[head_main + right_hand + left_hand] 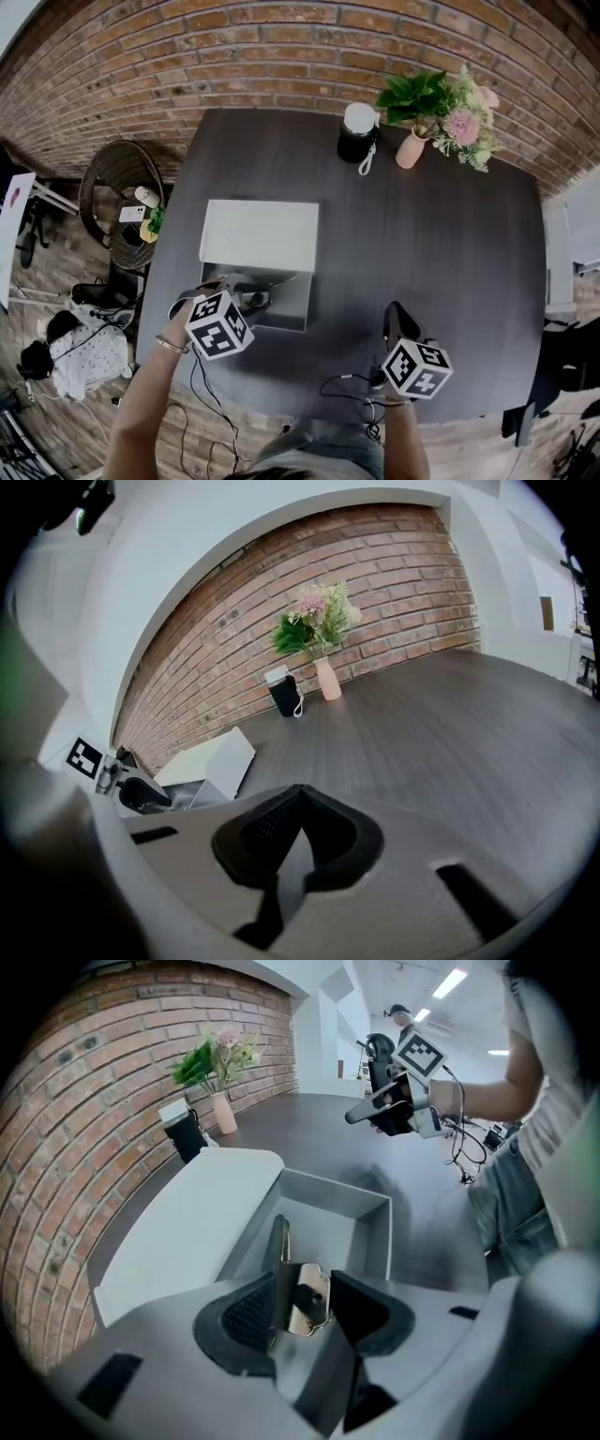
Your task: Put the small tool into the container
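Observation:
A grey open box (pixel 289 305) with its white lid (pixel 260 234) folded back lies on the dark table (pixel 450 253). My left gripper (pixel 251 298) hovers over the box's near end. In the left gripper view, the small tool (pixel 302 1299), shiny metal with a dark blade-like part pointing into the box (pixel 361 1227), sits between the jaws. It leans on the left pad (pixel 246 1316), and a thin gap shows at the right pad, so the jaws are open. My right gripper (pixel 395 319) hangs above the table's near right part, shut and empty (pixel 298 810).
At the table's far edge stand a black tumbler with a white lid (pixel 358 131) and a pink vase of flowers (pixel 411 148). A wicker chair (pixel 120 202) stands on the floor at the left. Cables trail from both grippers near the front edge.

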A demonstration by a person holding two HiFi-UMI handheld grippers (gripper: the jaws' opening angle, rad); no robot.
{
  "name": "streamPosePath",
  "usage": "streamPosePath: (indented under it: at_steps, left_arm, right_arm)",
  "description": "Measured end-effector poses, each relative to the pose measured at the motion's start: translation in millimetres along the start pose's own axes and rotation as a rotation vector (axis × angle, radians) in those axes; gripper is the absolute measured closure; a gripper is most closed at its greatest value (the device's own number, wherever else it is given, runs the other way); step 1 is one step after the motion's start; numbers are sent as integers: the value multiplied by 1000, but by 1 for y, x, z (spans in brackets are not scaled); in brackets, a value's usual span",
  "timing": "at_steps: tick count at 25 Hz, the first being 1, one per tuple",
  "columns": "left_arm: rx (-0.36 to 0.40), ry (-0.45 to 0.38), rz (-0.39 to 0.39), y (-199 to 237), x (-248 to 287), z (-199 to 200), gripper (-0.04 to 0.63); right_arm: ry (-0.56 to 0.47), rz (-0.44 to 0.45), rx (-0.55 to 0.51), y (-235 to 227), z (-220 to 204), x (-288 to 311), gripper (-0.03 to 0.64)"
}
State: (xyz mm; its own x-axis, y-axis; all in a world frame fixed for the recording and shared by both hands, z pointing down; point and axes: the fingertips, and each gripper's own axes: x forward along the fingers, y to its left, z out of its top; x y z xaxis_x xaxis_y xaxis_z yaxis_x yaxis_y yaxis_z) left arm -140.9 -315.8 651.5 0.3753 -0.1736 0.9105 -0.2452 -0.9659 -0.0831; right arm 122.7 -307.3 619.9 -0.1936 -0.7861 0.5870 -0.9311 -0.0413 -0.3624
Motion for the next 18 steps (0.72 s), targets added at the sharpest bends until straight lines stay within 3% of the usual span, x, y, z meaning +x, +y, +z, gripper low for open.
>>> streamPosePath:
  at_steps: [11, 18]
  left_arm:
    - [-65, -73, 62, 3, -27, 5, 420]
    - [-208, -199, 141, 1, -69, 11, 428]
  right_arm:
    - [-5, 12, -26, 12, 6, -13, 615]
    - [-18, 40, -63, 27, 16, -27, 615]
